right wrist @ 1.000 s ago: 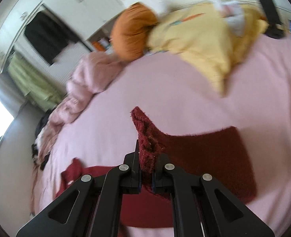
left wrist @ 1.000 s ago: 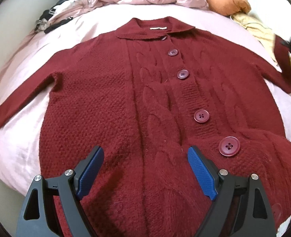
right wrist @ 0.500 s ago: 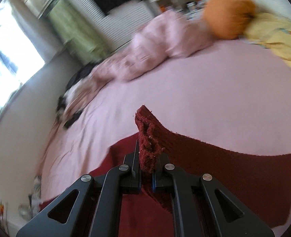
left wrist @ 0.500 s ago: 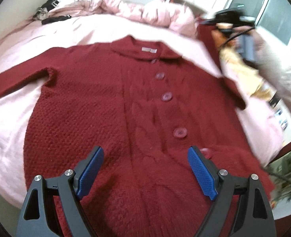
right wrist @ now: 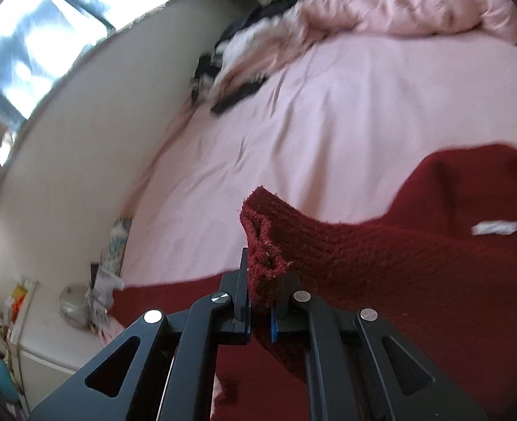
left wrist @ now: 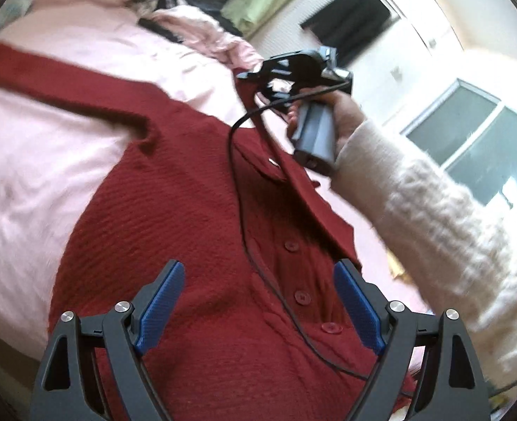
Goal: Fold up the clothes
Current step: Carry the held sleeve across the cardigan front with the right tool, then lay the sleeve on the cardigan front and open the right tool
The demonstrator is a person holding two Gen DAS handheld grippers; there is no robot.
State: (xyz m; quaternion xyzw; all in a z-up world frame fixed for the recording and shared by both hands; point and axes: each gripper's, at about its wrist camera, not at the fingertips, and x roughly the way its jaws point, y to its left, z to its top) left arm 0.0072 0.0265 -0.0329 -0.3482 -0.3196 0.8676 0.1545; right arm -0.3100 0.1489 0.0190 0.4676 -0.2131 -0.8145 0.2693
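Both tongs show plainly: the right gripper point(right wrist: 260, 310) is pinched tight on the cuff of a dark red knitted cardigan point(left wrist: 195, 238), while the left gripper point(left wrist: 258, 312) stands wide apart with nothing between its blue pads point(left wrist: 160, 310) — it hovers over the near part of the garment without touching it.

That cardigan lies face up on a pink bedsheet point(left wrist: 41, 161), buttons point(left wrist: 302, 296) running down its front, one sleeve point(left wrist: 48, 80) stretched flat toward the far left. The other sleeve point(right wrist: 381, 256) is lifted off the bed and drawn across the body of the garment, its cuff point(right wrist: 265, 245) standing upright out of the right gripper's closed jaws; a white label point(right wrist: 495, 228) shows at the collar to the right of it.

From the left wrist view, the person's right hand point(left wrist: 342, 112) grips the handle of that tool above the collar, a cream knitted sleeve point(left wrist: 434, 217) reaching in from the right, a black cable point(left wrist: 244, 231) trailing down over the buttons.

Beyond — a crumpled pink duvet point(right wrist: 398, 10) at the far edge of the bed, dark clothes point(right wrist: 237, 80) heaped beside it, and a bright window point(right wrist: 48, 38) on the left wall.
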